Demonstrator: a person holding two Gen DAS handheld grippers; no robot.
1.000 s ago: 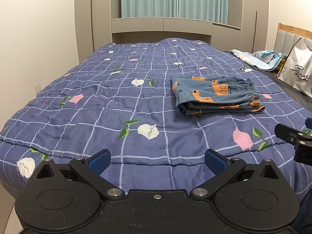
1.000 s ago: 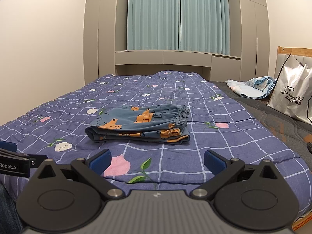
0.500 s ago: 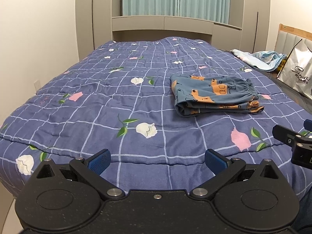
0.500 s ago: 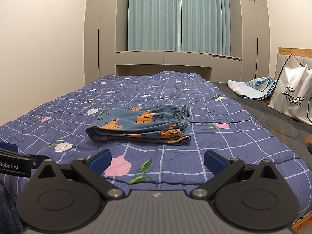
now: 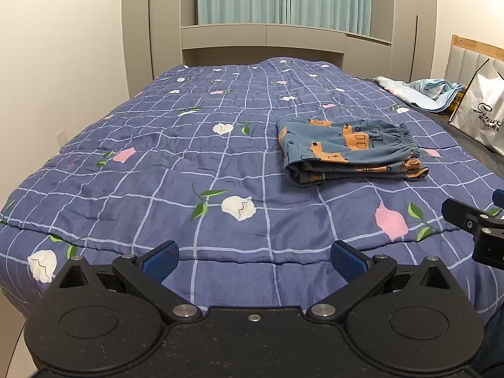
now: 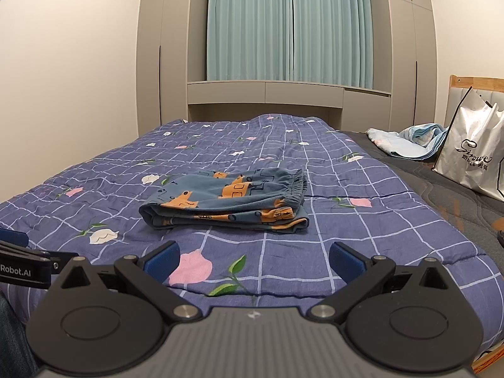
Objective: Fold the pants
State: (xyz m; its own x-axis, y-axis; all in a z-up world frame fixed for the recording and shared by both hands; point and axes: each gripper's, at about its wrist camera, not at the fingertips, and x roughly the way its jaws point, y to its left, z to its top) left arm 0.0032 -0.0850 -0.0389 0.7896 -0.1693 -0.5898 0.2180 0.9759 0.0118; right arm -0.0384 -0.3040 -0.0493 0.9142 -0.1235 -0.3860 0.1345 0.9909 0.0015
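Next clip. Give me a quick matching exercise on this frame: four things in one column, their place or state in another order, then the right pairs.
Things:
1. pants
2. bag
3. left gripper
4. curtains

Place or state:
A. drawn shut at the far wall
B. open, empty, at the quilt's near edge
C. folded, lying on the quilt
D. standing upright to the right, off the quilt

Pairs: 1-C, 2-D, 3-B, 4-A
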